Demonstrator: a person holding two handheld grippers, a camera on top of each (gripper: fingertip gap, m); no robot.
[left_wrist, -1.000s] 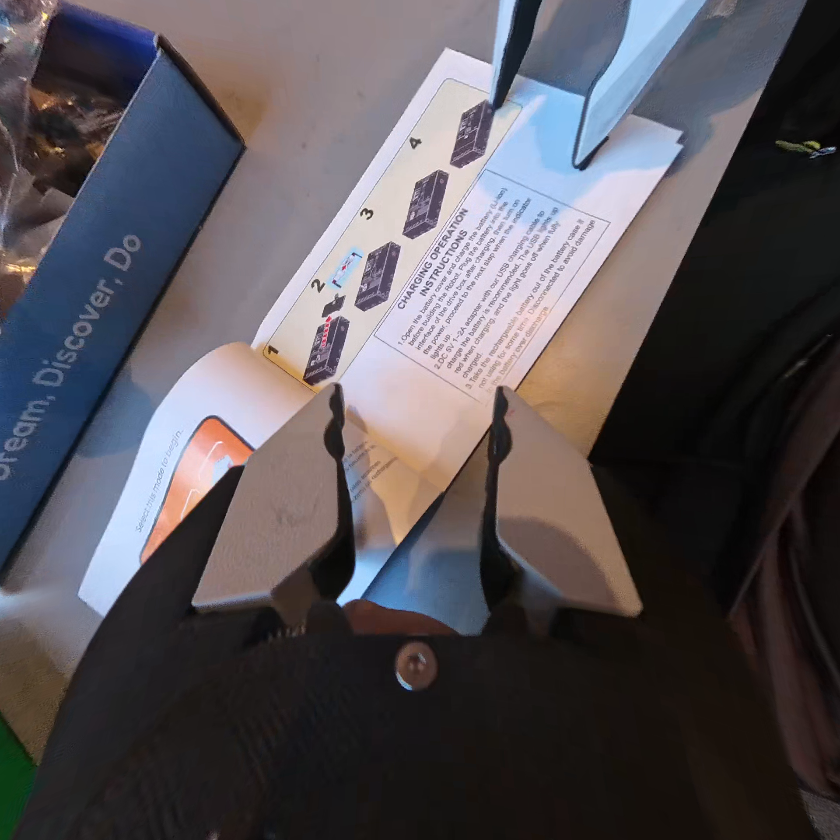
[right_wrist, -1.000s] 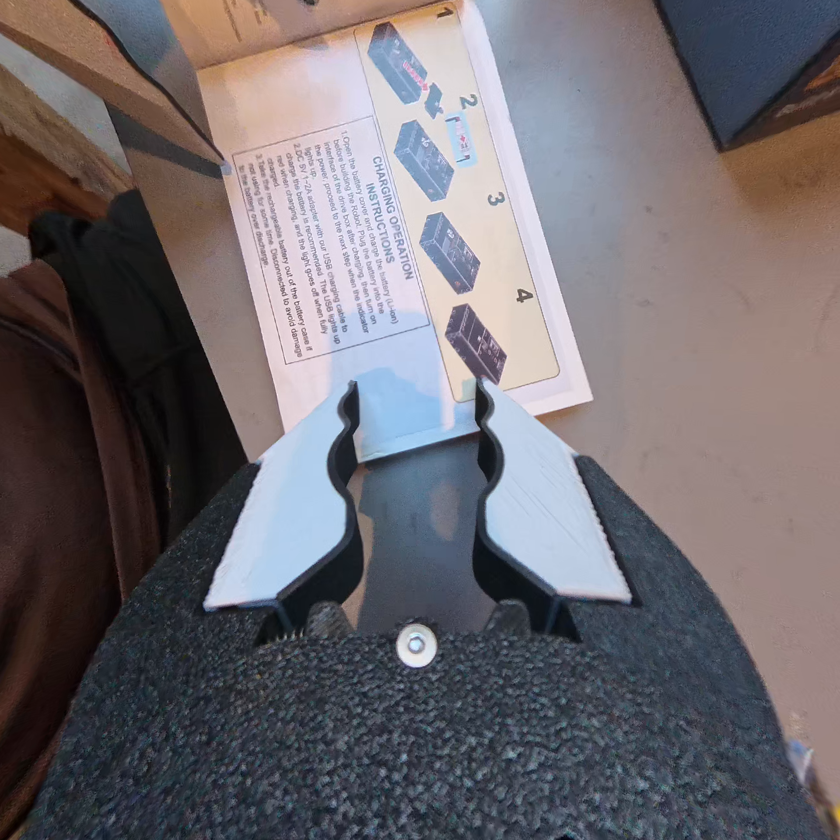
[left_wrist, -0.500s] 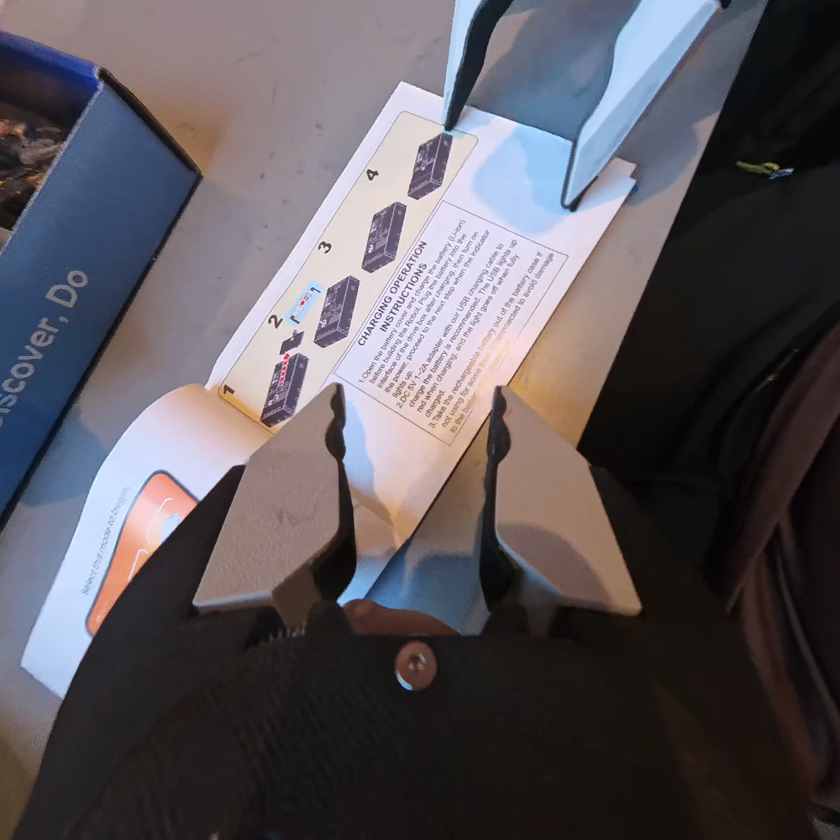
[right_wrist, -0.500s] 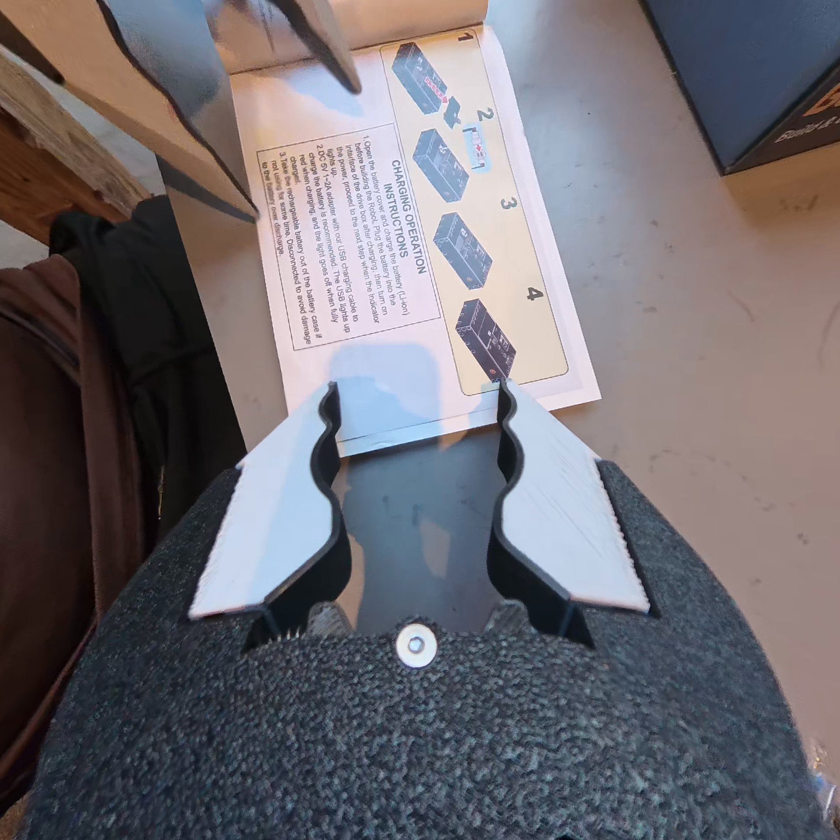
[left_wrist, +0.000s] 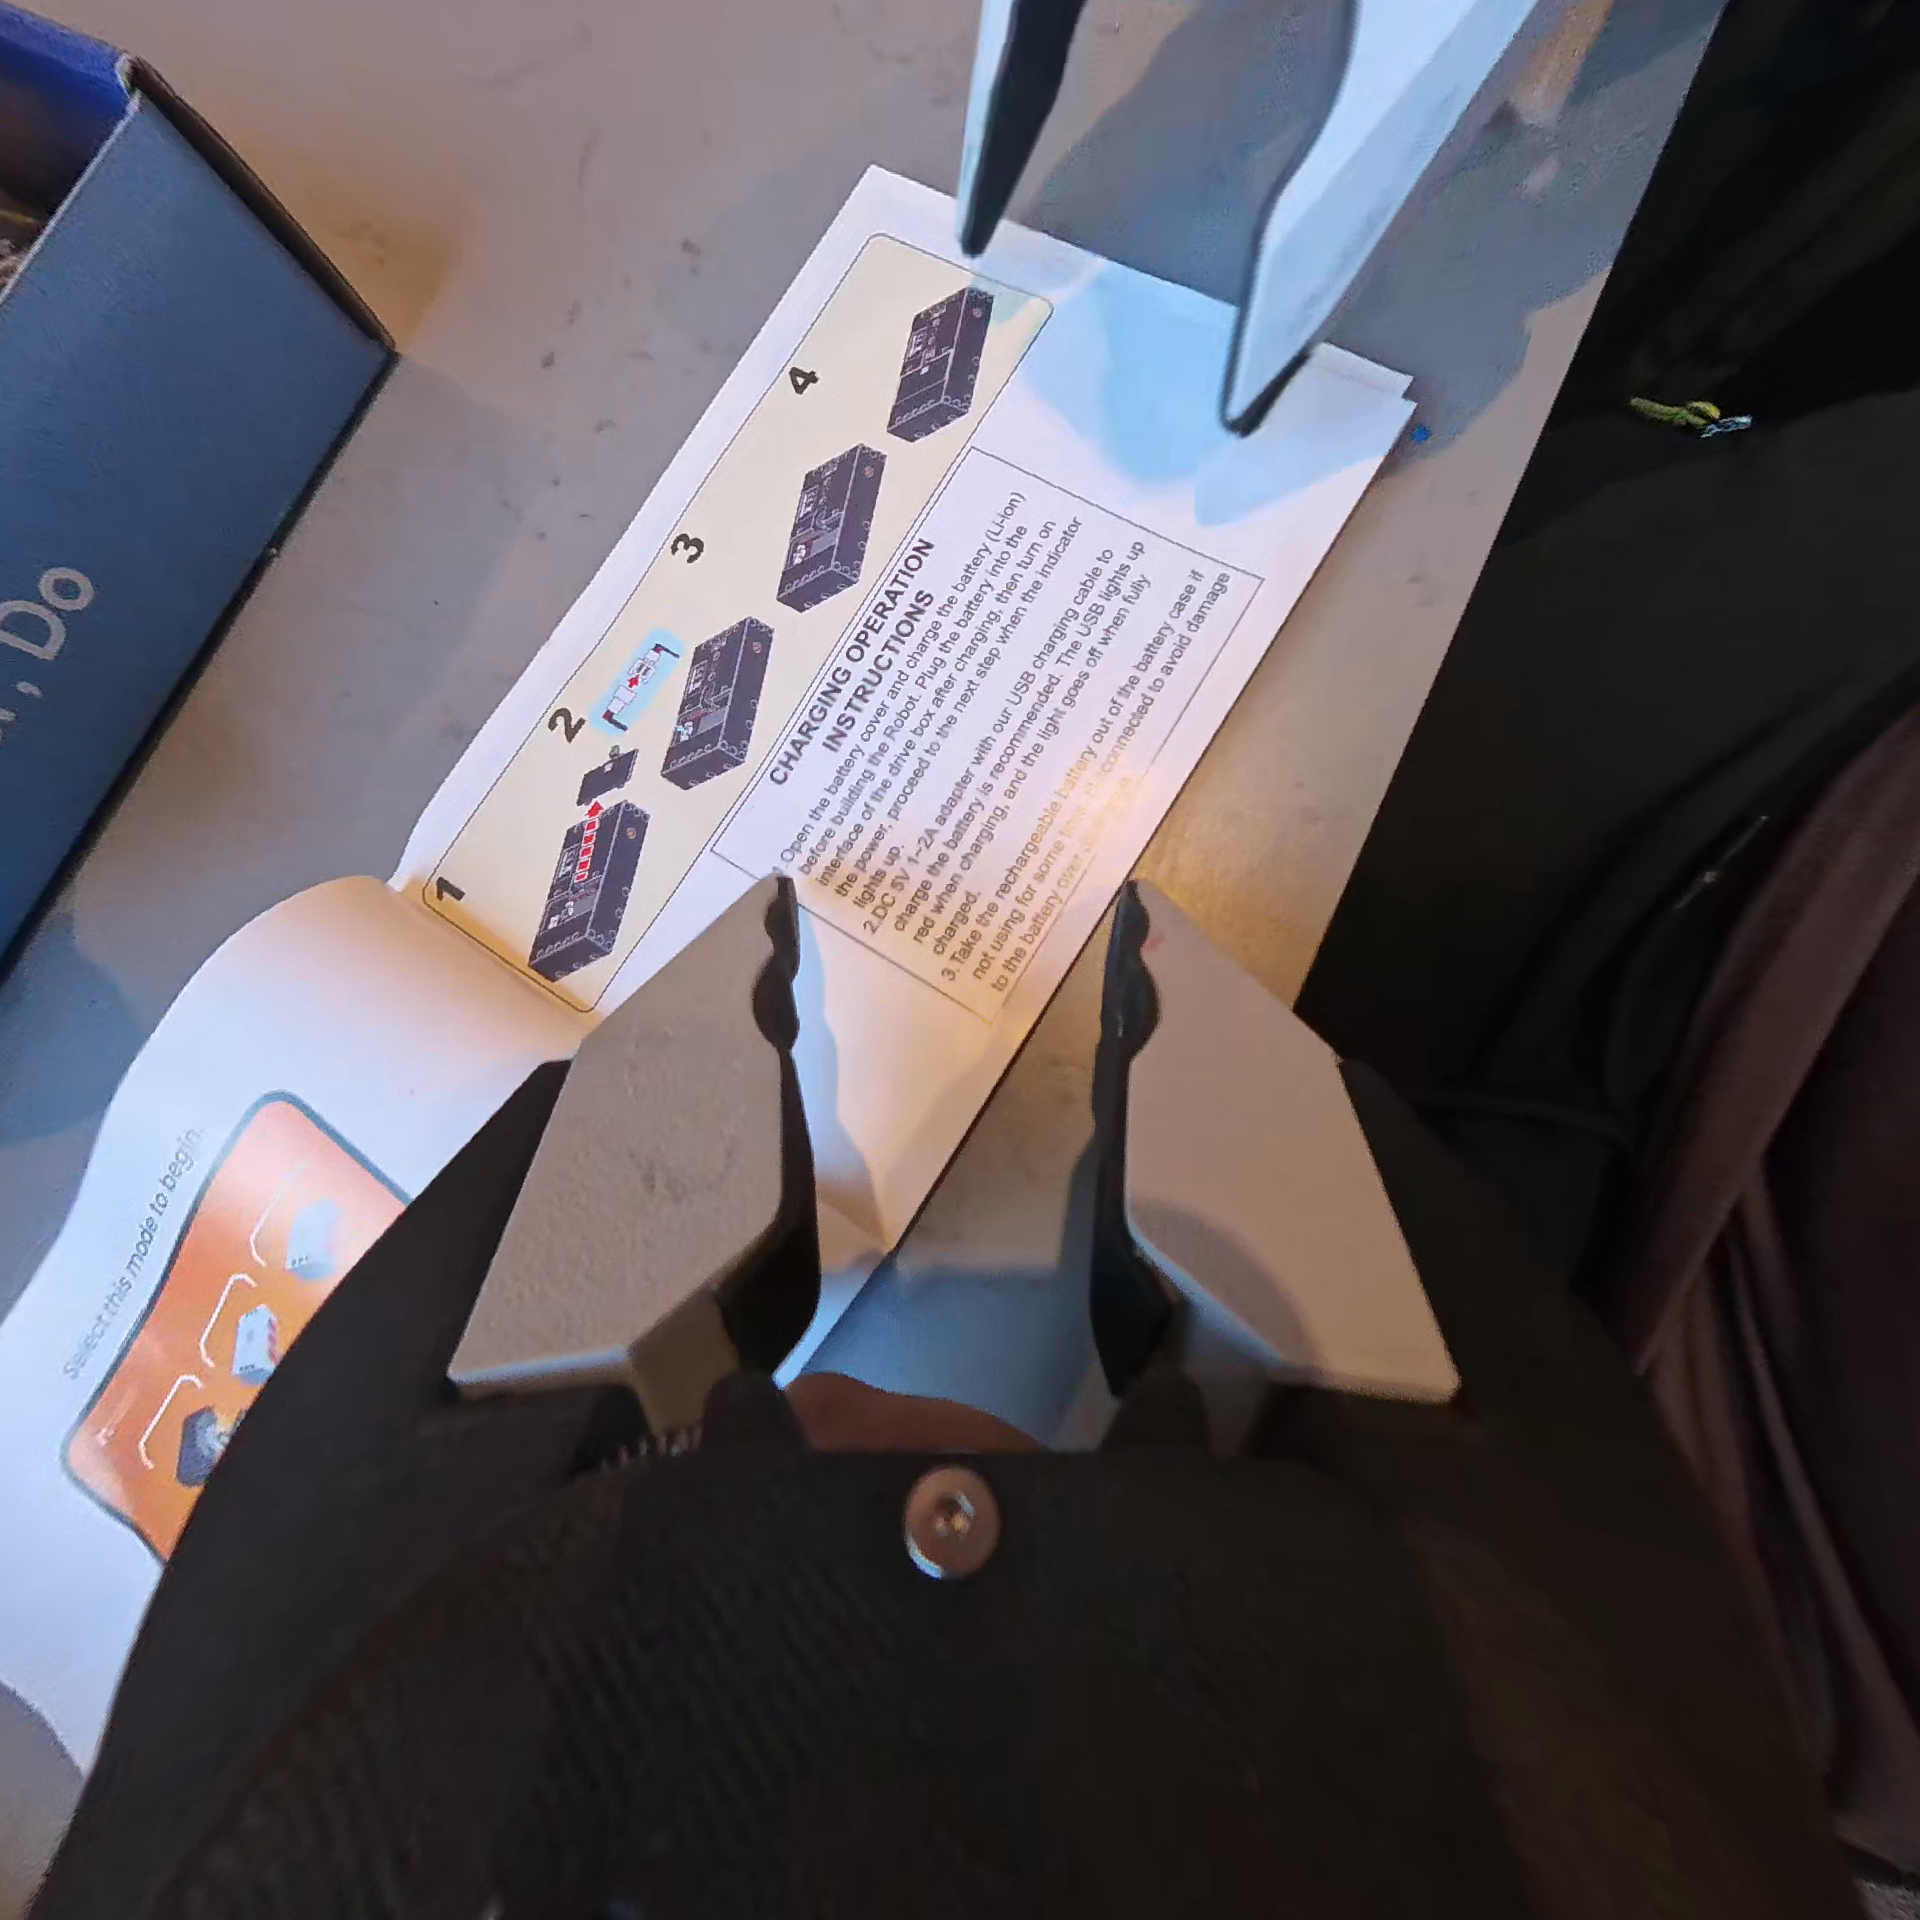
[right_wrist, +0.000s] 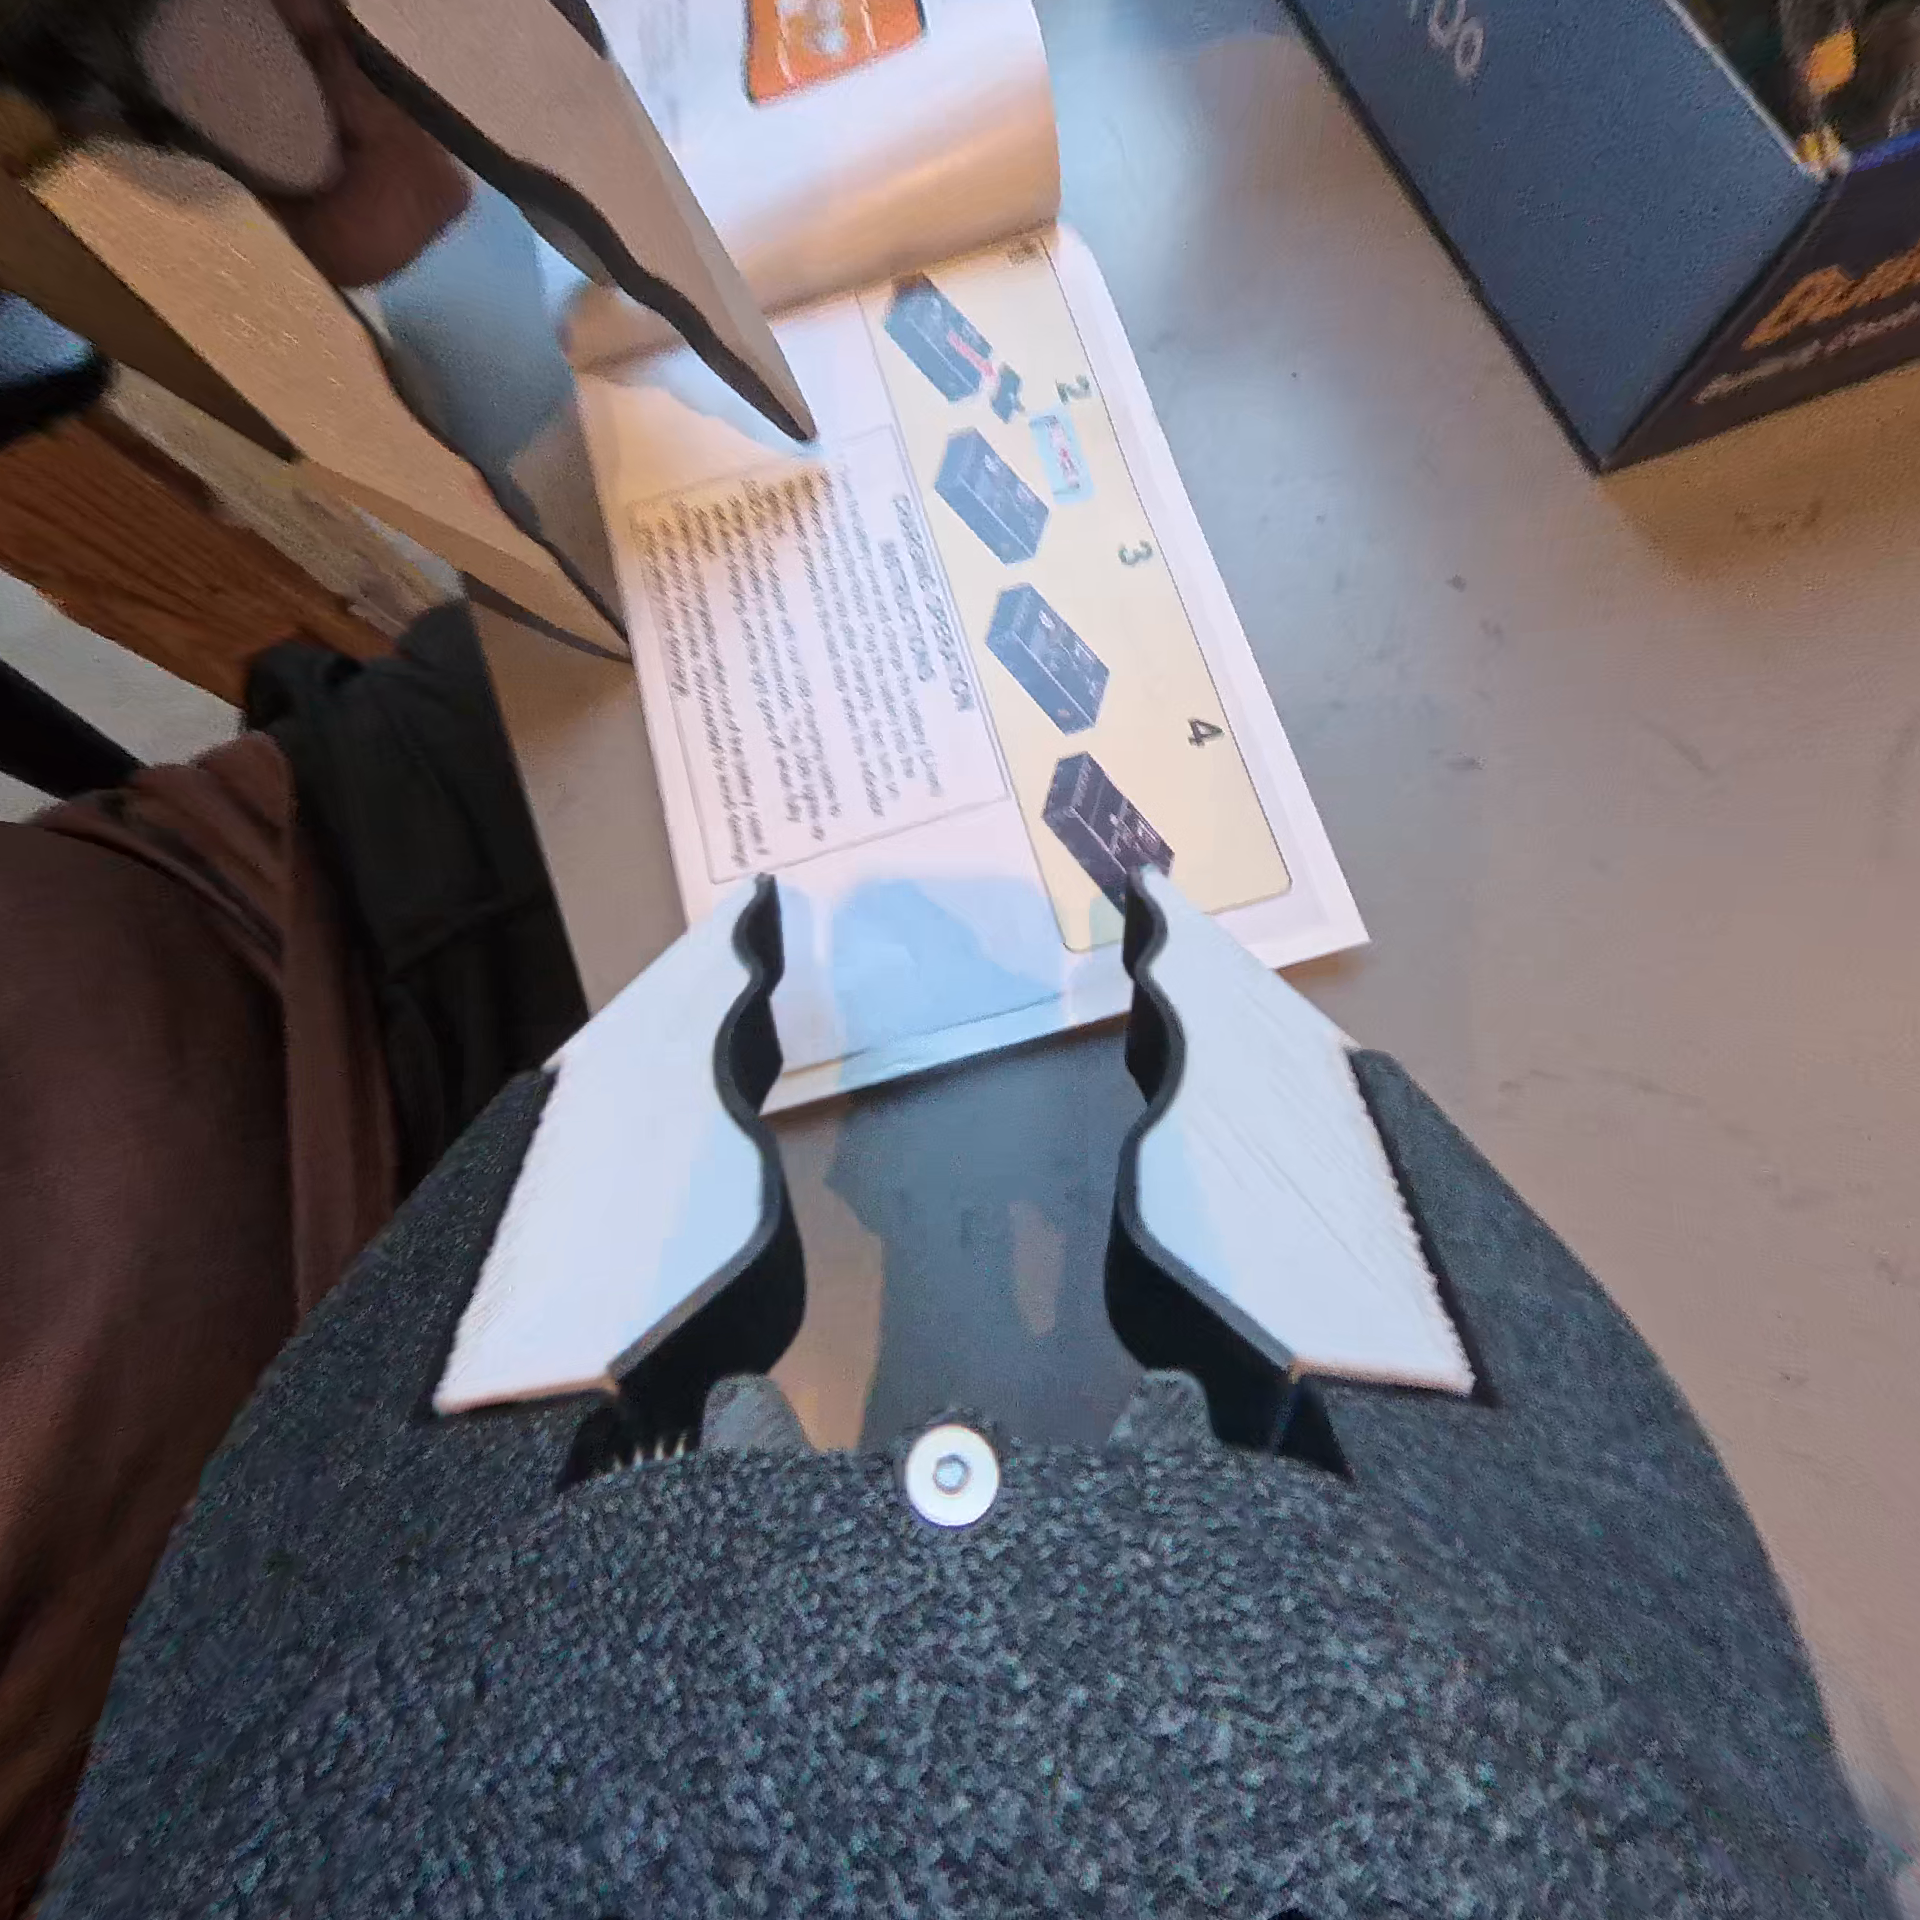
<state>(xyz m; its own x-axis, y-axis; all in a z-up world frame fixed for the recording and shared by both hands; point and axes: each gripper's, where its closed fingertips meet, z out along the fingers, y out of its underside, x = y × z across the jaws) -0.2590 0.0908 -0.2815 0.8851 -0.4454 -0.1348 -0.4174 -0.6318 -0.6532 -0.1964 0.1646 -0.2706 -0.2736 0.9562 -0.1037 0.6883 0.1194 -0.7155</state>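
Observation:
An open instruction booklet (left_wrist: 914, 644) lies on the grey table, one page flat with numbered pictures and a text box, the other page (left_wrist: 270, 1122) curling up with an orange picture. My left gripper (left_wrist: 951, 904) is open and empty, its tips over the booklet's near edge by the fold. My right gripper (right_wrist: 951, 894) is open and empty over the opposite end of the flat page (right_wrist: 966, 665). It shows at the top of the left wrist view (left_wrist: 1112, 332) with its tips at the page. The left gripper's fingers (right_wrist: 717, 343) show at the top left of the right wrist view.
An open dark blue cardboard box (left_wrist: 135, 436) stands on the table beside the booklet; it also shows in the right wrist view (right_wrist: 1621, 208). The table edge runs along the booklet's side, with dark clothing (left_wrist: 1662, 831) and a brown sleeve (right_wrist: 156, 1039) beyond it.
My right gripper opened wider and drew back and up from the page's end. My left gripper shifted along the booklet, staying open. The curled page now shows in the right wrist view.

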